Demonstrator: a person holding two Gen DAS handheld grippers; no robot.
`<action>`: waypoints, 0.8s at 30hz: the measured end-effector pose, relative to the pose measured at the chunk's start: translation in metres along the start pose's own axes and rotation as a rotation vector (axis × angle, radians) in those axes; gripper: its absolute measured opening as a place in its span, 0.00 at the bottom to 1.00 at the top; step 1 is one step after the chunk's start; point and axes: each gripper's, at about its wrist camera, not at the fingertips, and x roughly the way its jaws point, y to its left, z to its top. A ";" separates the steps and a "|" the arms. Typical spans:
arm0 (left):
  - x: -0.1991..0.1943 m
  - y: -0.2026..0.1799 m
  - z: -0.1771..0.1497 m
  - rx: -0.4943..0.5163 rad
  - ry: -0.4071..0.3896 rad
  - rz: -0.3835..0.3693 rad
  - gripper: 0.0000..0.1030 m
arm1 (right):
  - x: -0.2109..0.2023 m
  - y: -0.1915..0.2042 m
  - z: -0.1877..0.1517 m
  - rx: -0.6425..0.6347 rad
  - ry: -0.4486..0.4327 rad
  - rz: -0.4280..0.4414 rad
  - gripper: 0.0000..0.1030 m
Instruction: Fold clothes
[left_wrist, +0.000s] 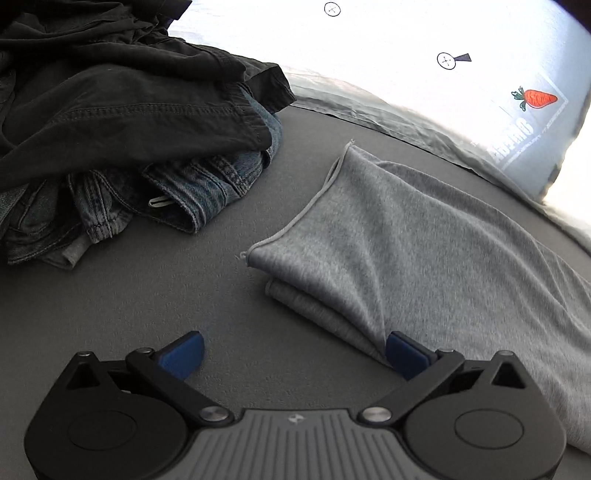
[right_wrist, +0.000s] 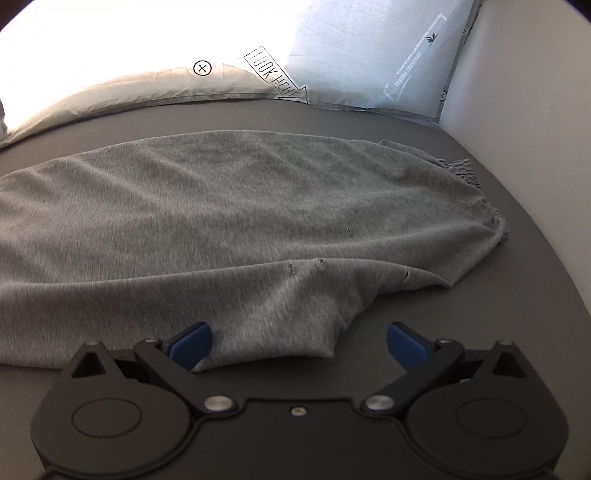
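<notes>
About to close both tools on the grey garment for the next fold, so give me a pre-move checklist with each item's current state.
1. Left tool open: ok, fingers spread wide.
2. Right tool open: ok, fingers spread wide.
3. Grey knit garment between the right tool's fingers: ok, a bunched edge lies in the gap.
4. Garment between the left tool's fingers: not ok, the fabric only meets the right-hand blue pad; the gap is bare dark grey mat.
5. Garment lying smooth: not ok, ripples and several small holes show.
6. Pile of black and blue denim clothes apart from the garment: ok, mat shows between them.
</notes>
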 end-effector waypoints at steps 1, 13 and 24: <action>0.000 0.004 0.003 -0.040 -0.002 -0.016 1.00 | -0.003 0.002 0.003 -0.001 -0.010 0.005 1.00; 0.007 0.006 0.018 -0.253 -0.014 -0.204 1.00 | 0.000 0.072 0.031 -0.160 -0.079 0.204 1.00; 0.008 -0.017 0.014 -0.192 -0.077 -0.161 0.50 | 0.021 0.060 0.007 -0.023 -0.098 0.303 1.00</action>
